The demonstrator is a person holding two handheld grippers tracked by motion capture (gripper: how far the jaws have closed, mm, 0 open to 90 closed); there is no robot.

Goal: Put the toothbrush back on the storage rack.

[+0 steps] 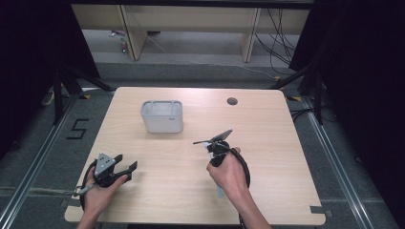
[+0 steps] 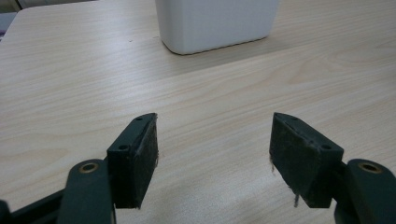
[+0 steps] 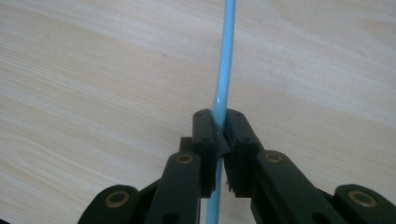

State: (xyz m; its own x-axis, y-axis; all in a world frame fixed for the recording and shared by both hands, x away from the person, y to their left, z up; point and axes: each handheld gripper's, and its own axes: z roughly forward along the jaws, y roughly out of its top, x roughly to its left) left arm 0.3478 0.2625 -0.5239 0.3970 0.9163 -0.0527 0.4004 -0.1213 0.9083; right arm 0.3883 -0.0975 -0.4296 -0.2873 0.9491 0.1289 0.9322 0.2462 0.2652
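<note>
— What was the right gripper (image 3: 219,128) doing?

— It was pinching a thin light-blue stick (image 3: 226,60), the pads pressed tight on it from both sides. In the right gripper view the stick ran from the bottom edge, through the jaws at lower centre, and straight on to the top of the frame, over bare wood.

— And from above?

— In the high view that gripper (image 1: 216,149) sat right of centre, held in the person's right hand (image 1: 231,174). A bit of the blue stick (image 1: 219,192) poked out under the hand, toward the bottom of the frame. I could not tell what kind of stick it was.

— The left one?

— The left gripper (image 1: 125,169) was in the lower left of the high view, low over the table (image 1: 286,157). Its fingers (image 2: 134,158) were spread wide with nothing between them.

— Anything else on the table?

— A white bin (image 1: 162,116), upright, above centre and a little to the left, well apart from both grippers. In the left gripper view the bin (image 2: 215,23) stood at the top of the frame, ahead of the open jaws.
</note>
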